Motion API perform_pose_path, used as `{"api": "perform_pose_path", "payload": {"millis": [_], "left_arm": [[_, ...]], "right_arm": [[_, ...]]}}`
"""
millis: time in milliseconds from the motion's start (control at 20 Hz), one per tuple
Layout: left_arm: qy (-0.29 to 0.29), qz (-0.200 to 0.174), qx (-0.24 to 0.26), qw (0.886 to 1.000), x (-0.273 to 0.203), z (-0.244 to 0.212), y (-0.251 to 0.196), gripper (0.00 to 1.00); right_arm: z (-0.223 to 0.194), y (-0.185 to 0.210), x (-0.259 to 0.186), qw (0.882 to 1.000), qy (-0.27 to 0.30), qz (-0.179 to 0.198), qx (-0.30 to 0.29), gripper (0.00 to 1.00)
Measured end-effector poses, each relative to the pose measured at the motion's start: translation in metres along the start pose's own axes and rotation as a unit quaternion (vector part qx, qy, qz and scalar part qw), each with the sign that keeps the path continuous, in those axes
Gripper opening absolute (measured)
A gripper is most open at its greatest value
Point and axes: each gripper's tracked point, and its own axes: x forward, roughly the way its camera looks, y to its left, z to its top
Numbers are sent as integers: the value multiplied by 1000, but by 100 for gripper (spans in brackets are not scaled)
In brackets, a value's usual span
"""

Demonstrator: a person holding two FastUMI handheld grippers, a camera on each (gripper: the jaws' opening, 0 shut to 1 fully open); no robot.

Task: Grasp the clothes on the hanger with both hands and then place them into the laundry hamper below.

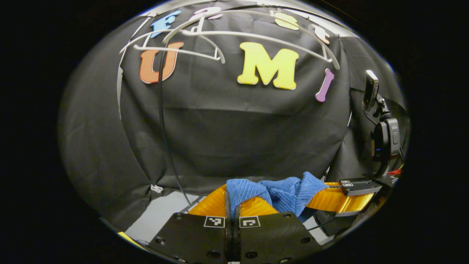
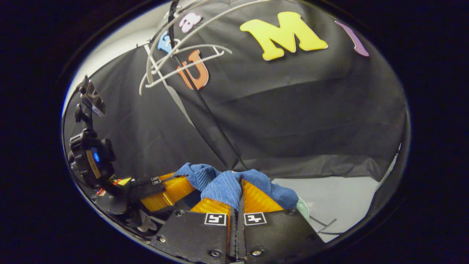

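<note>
Blue clothes are pinched between the closed fingers of the left gripper and right gripper, below white hangers.

Each view is taken from just behind its own fingers, close to the blue cloth, and is aimed at the booth wall. Shared are the cloth and white hangers.

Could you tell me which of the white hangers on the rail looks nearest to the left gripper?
In the left gripper view, the long white hanger, arcing widest across the top; the smaller hanger sits behind at upper left.
</note>
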Motion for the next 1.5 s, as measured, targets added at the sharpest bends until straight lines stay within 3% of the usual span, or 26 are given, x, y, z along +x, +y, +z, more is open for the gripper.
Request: {"api": "perform_pose_path", "payload": {"millis": [550, 600, 650, 800, 900, 1000, 1050, 1100, 1200, 1500], "left_arm": [[127, 36, -68, 989, 16, -138, 16, 0], [135, 41, -70, 987, 14, -147, 20, 6], [142, 48, -65, 987, 17, -154, 25, 0], [147, 68, -48, 986, 12, -157, 35, 1], [148, 78, -46, 985, 12, -158, 41, 8], [139, 87, -47, 985, 9, -151, 49, 52], [128, 88, -51, 987, 9, -146, 48, 76], [120, 92, -47, 987, 4, -136, 49, 100], [105, 98, -35, 989, 3, -124, 56, 97], [66, 99, -32, 992, -21, -90, 58, 97]], "right_arm": [[-123, -36, 52, 989, 137, -53, -26, 5], [-129, -37, 53, 987, 144, -61, -28, 5], [-133, -38, 53, 986, 149, -66, -29, 5], [-126, -40, 47, 986, 149, -70, -30, 8], [-122, -41, 47, 988, 134, -76, -14, 13], [-116, -38, 46, 991, 109, -73, -9, 48], [-110, -34, 50, 993, 95, -69, -12, 60], [-102, -36, 50, 993, 84, -76, -23, 64], [-87, -38, 44, 993, 67, -85, -41, 91], [-62, -29, 11, 995, 27, -91, -32, 95]]}}
